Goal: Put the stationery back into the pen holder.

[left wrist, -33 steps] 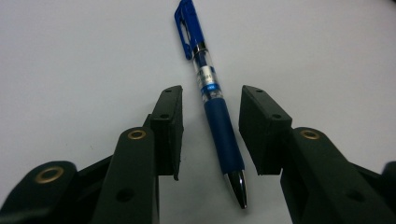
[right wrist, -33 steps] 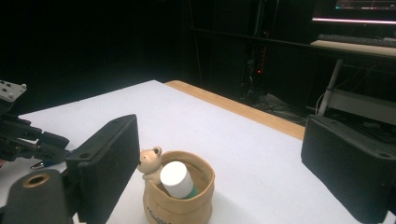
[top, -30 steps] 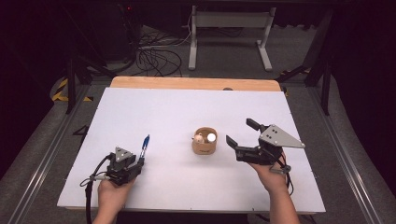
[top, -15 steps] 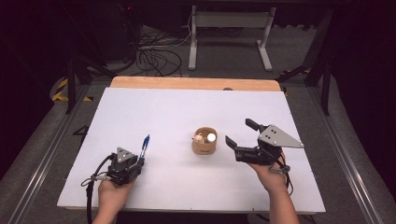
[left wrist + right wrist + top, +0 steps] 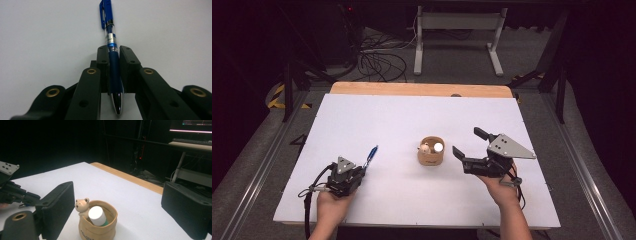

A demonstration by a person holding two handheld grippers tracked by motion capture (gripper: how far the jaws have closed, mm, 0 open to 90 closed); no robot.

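A blue pen (image 5: pixel 110 32) lies on the white table top (image 5: pixel 412 115), its clip end pointing away from me. My left gripper (image 5: pixel 114 53) is shut on the pen's dark grip section, and its jaws have just been closing on it. In the high view the left gripper (image 5: pixel 361 170) sits at the front left with the pen (image 5: pixel 372 152) sticking out ahead. My right gripper (image 5: pixel 468 142) stands open just right of a small tan bear-faced cup (image 5: pixel 430 157). In the right gripper view the cup (image 5: pixel 97 230) holds a white-capped cylinder (image 5: pixel 96 215) and lies ahead between my open right gripper (image 5: pixel 120 195) jaws, untouched.
A wooden strip (image 5: pixel 422 89) runs along the table's far edge. Beyond it are cables (image 5: pixel 377 60) on the floor and a white metal stand (image 5: pixel 457 30). In the right gripper view, the left gripper (image 5: pixel 15 192) shows far off at the left.
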